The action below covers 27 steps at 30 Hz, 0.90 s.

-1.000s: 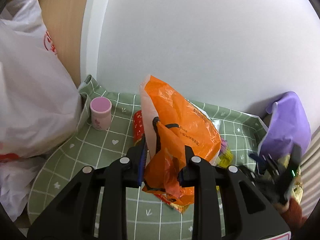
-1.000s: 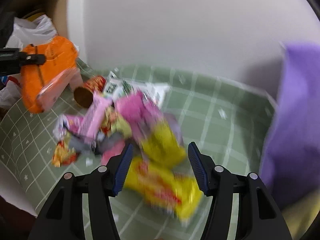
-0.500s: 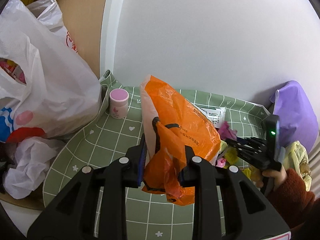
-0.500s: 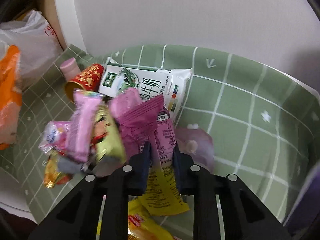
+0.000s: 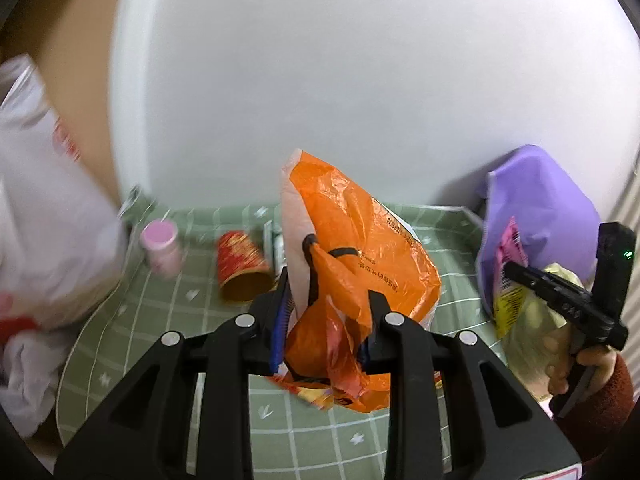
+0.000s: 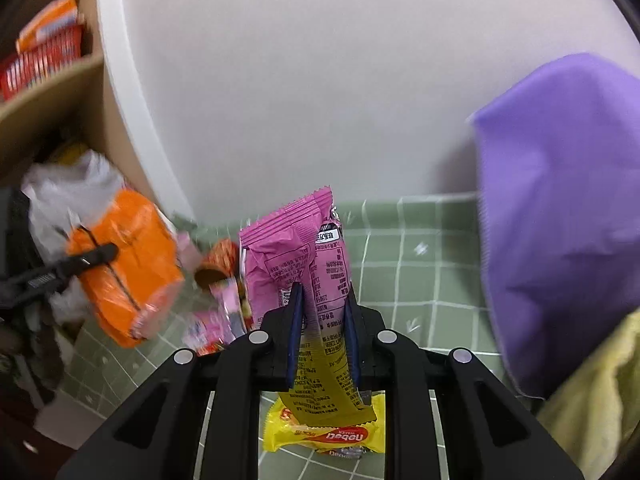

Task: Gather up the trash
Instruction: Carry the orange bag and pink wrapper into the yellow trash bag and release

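Right wrist — wrapper between tool pads

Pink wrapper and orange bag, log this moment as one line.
left gripper: shut on orange bag | right gripper: shut on pink wrapper, lifted off green mat | loose trash: red cup, yellow packet

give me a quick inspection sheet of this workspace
surface: green checked mat against a white wall
job's things: orange plastic bag; pink and yellow wrapper; yellow wafer pack lying on the mat
clutter: red paper cup on its side, pink bottle, loose pink wrappers
grippers: left tool shut on the orange bag; right tool shut on the pink and yellow wrapper
cables: nothing seen
surroundings: purple bag, white plastic bags, shelf with boxes
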Each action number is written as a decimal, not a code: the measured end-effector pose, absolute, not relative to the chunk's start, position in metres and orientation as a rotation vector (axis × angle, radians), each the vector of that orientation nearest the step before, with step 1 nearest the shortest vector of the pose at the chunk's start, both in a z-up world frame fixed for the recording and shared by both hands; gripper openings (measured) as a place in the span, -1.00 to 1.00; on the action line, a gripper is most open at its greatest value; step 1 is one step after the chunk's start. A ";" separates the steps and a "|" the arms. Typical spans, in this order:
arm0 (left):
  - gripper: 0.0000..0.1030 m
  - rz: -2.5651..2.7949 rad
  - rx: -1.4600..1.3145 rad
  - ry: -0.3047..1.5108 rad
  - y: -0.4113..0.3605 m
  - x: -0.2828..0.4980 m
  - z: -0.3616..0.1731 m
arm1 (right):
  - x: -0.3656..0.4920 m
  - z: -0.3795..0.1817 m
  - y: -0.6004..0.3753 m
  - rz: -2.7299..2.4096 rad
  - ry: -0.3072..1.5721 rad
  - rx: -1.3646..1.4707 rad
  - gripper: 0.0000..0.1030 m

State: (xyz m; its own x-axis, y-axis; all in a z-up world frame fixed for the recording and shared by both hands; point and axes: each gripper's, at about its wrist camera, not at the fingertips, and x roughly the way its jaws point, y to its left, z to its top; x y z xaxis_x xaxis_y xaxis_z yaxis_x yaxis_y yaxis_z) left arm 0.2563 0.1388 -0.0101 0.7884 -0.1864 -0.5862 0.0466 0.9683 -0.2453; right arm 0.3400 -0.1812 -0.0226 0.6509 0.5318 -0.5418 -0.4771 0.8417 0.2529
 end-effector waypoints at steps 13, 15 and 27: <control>-0.53 -0.495 -0.062 0.544 0.005 0.294 0.045 | 0.263 0.056 -0.313 0.200 0.409 0.053 -0.63; -0.53 -0.589 -0.025 0.521 -0.033 0.300 0.054 | 0.249 0.067 -0.341 0.117 0.376 0.050 -0.63; -0.50 -0.942 0.334 0.566 -0.278 0.330 0.012 | 0.207 0.074 -0.459 -0.180 0.350 0.139 -0.62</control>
